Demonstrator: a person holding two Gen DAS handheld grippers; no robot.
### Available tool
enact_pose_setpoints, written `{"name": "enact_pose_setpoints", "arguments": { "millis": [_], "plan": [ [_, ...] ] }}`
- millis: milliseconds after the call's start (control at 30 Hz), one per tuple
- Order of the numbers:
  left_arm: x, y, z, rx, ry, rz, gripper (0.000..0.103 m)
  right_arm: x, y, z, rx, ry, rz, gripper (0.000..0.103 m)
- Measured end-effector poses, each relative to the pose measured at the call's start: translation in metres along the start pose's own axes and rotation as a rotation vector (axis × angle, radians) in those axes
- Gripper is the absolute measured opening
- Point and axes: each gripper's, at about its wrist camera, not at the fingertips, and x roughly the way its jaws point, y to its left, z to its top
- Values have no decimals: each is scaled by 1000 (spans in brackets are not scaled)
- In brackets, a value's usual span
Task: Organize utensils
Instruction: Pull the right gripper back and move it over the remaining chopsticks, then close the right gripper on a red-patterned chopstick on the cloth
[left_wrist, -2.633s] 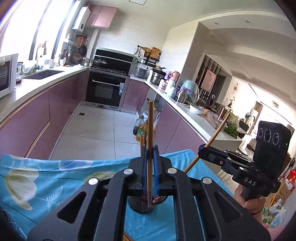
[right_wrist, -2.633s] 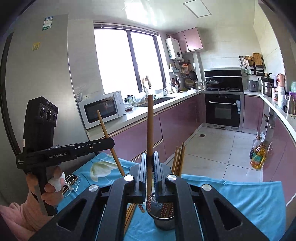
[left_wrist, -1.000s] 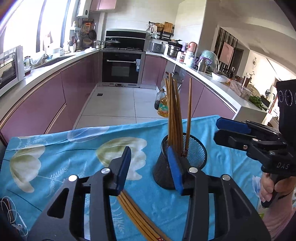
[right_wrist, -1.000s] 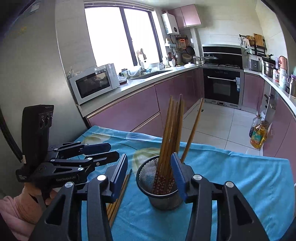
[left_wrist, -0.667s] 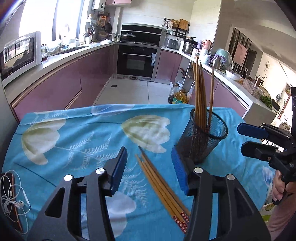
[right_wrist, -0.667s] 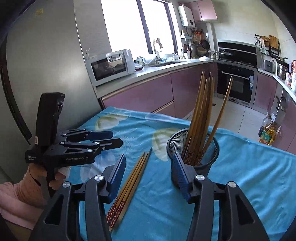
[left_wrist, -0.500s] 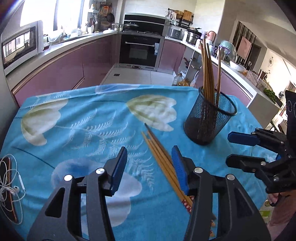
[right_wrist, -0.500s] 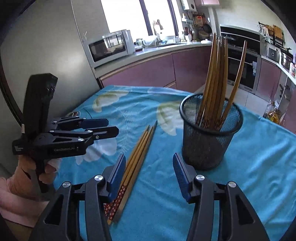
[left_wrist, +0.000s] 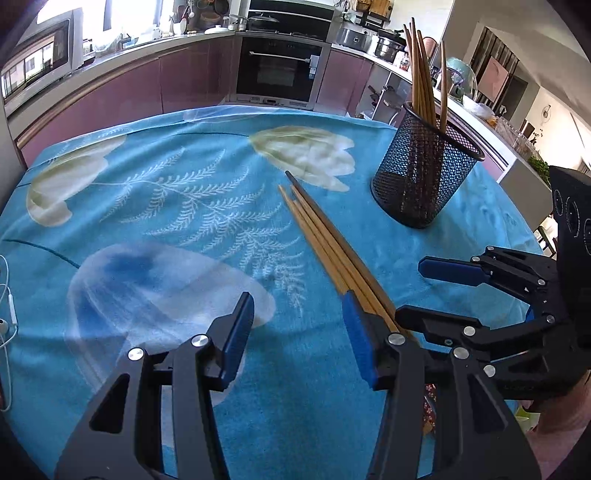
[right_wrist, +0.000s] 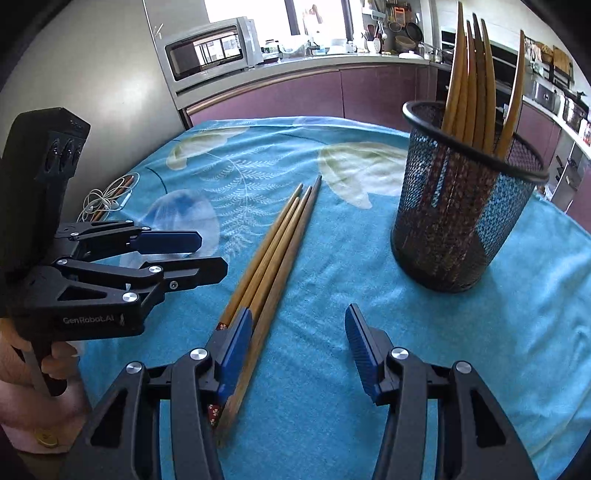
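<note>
1. My left tongs (left_wrist: 297, 332) are spread apart with nothing between the blue pads, hanging low over the bench (left_wrist: 147, 206) and its blue flowered cloth.
2. My right tongs (right_wrist: 299, 343) are spread apart as well and grip nothing.
3. The loose chopsticks (left_wrist: 325, 240) lie flat on the cloth in a tight bundle, side by side and touching, tapered tips pointing away from me.
4. In the left wrist view their thick ends run under my left tongs' right-hand pad; in the right wrist view they run under my right tongs' left-hand pad (right_wrist: 236, 350).
5. The black mesh holder (left_wrist: 424, 177) stands upright on the cloth, near the bundle but apart from it, on its right.
6. Several chopsticks stand in it (right_wrist: 471, 85), leaning against the rim.
7. White earphones (right_wrist: 107, 199) lie on the cloth's left edge.
</note>
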Motion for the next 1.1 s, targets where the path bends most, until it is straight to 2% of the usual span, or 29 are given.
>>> {"name": "enact_pose_setpoints", "arguments": {
  "millis": [433, 600, 667, 800, 967, 1100],
  "plan": [
    [6, -13, 1, 25, 11, -24, 52, 0, -2, 1, 17, -4, -32, 50],
    [11, -17, 3, 45, 16, -13, 53, -3, -10, 2, 40, -5, -42, 50],
    [13, -19, 3, 55, 18, 1, 49, -4, -13, 2, 42, -6, -48, 50],
    [14, -21, 3, 83, 22, 23, 49, -3, -17, 3, 52, -5, -35, 50],
    [14, -21, 4, 114, 42, 51, 37, -3, -16, 4, 45, -4, -35, 50],
    [13, -19, 4, 123, 47, 50, 35, -1, -15, 5, 37, -3, -36, 50]
  ]
}}
